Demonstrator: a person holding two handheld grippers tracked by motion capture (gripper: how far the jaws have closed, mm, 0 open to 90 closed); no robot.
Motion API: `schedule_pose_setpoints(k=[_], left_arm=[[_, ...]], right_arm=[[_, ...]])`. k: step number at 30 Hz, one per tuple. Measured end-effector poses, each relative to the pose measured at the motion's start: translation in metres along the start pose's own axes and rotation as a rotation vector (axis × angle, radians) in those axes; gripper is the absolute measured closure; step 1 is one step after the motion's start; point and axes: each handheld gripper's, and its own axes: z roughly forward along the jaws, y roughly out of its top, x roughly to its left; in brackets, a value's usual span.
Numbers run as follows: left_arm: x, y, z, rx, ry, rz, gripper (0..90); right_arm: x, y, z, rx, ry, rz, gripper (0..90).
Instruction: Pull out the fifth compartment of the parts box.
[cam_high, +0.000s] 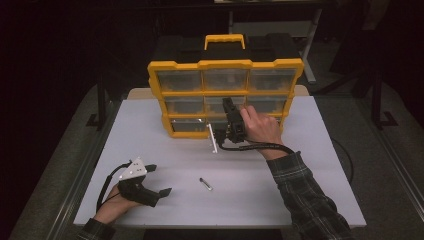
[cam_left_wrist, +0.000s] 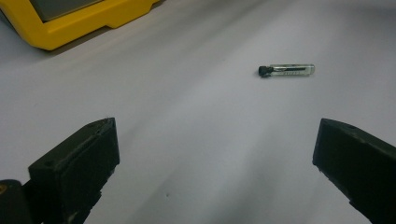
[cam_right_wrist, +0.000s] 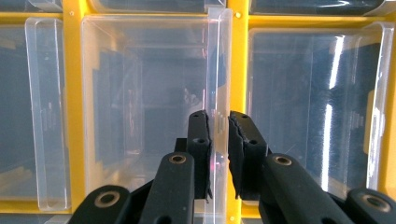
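Note:
A yellow organizer (cam_high: 225, 64) with clear drawers stands upright at the back of the white table (cam_high: 300, 165). My right gripper (cam_high: 229, 104) reaches into its middle row. In the right gripper view its jaws (cam_right_wrist: 218, 126) are shut on the thin clear handle (cam_right_wrist: 217, 70) of one clear drawer (cam_right_wrist: 144, 93). My left gripper (cam_high: 160, 179) rests on the table at the front left, open and holding nothing (cam_left_wrist: 212, 154). A small glass vial with a black cap (cam_high: 205, 183) lies flat on the table to its right, ahead of the open jaws (cam_left_wrist: 286, 70).
A pale clear plastic piece (cam_high: 214, 137) sticks out in front of the organizer's bottom row, just left of the right hand. A black cable (cam_high: 260, 146) trails from the right gripper. The organizer's yellow corner (cam_left_wrist: 70, 28) shows at the left gripper view's upper left.

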Motion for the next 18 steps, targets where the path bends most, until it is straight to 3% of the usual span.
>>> schedule_pose_setpoints(k=[12, 18], left_arm=[[-0.0001, 0.0007, -0.0007, -0.004, 0.003, -0.013, 0.0], [-0.0002, 0.0007, -0.0006, -0.01, 0.005, -0.018, 0.0]], right_arm=[[-0.0004, 0.001, -0.0059, -0.007, -0.001, -0.023, 78.0], [0.0007, 0.0019, -0.0089, -0.002, 0.006, -0.009, 78.0]])
